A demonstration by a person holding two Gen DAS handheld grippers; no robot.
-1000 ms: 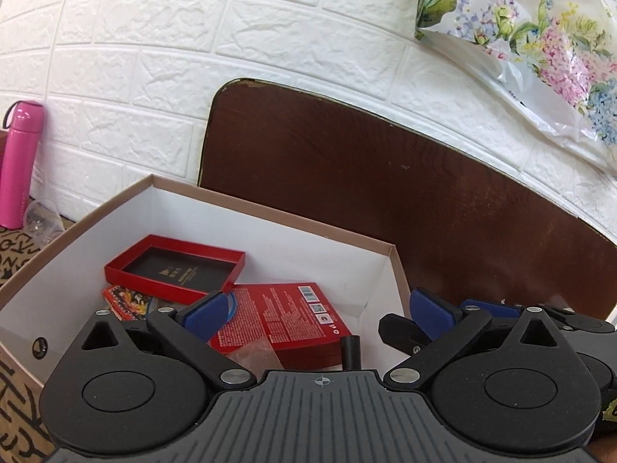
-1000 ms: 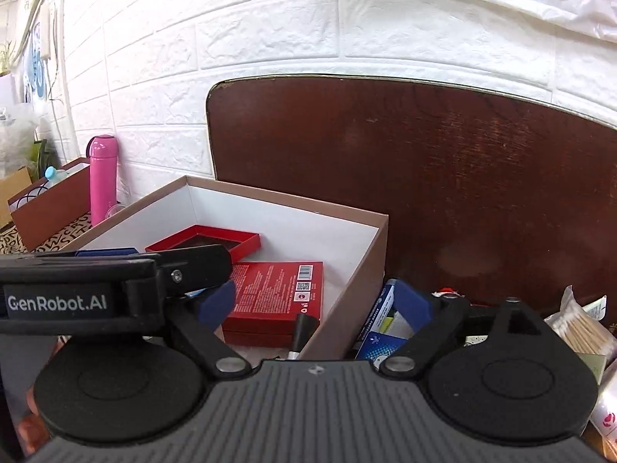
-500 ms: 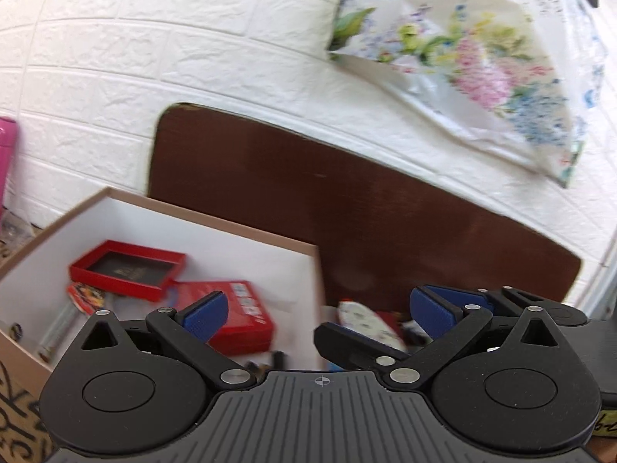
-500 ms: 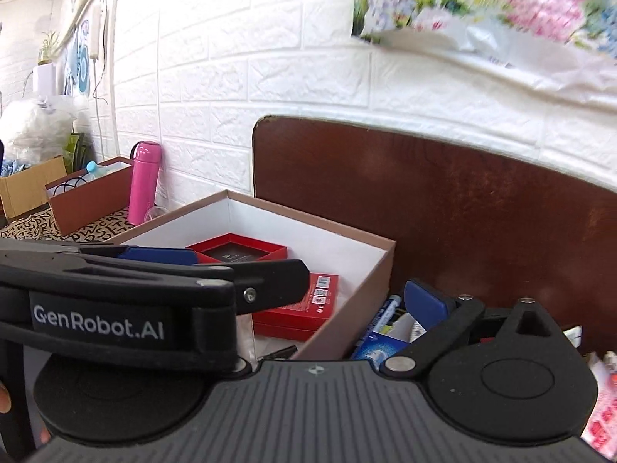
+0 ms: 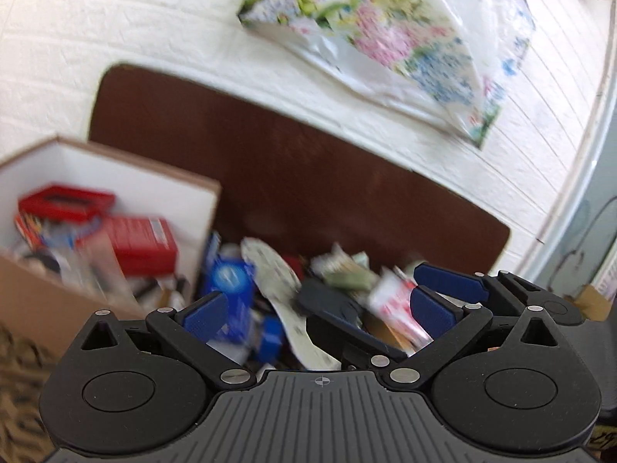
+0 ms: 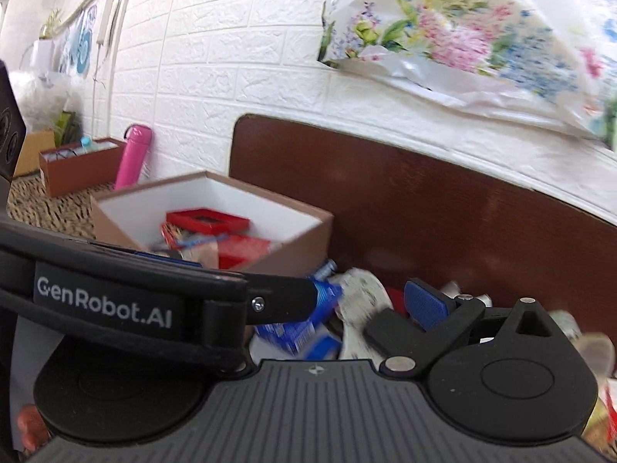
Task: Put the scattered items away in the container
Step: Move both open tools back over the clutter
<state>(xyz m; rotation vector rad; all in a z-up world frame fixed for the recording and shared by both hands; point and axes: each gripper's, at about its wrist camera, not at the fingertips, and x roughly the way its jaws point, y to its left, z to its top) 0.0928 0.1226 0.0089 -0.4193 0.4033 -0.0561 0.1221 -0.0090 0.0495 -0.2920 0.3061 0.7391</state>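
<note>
The cardboard box stood toward the left of the table, against the dark brown board at the back edge, and it already held 2 red cases and some smaller bits. The loose clutter lay just right of the box: a blue carton, a long white insole leaning across it, a red-and-white packet and a greenish wrapper.

The left tool hung above that heap with its blue pads spread apart and nothing between them. The right tool showed only 1 blue pad; the left tool's arm crossed in front of the other side, so I could not tell whether it was released or clenched.

By my reckoning the pile would handle lightly. The carton looked stiff enough to pinch across its narrow faces. The insole seemed soft and floppy, best taken near the middle of its length. The packets looked thin and slick, likely to slip unless caught by an edge.

Both views were smeared, so labels were unreadable and several pieces in the heap could not be named. The table under the pile was mostly hidden, and the box's near wall was cut off.
</note>
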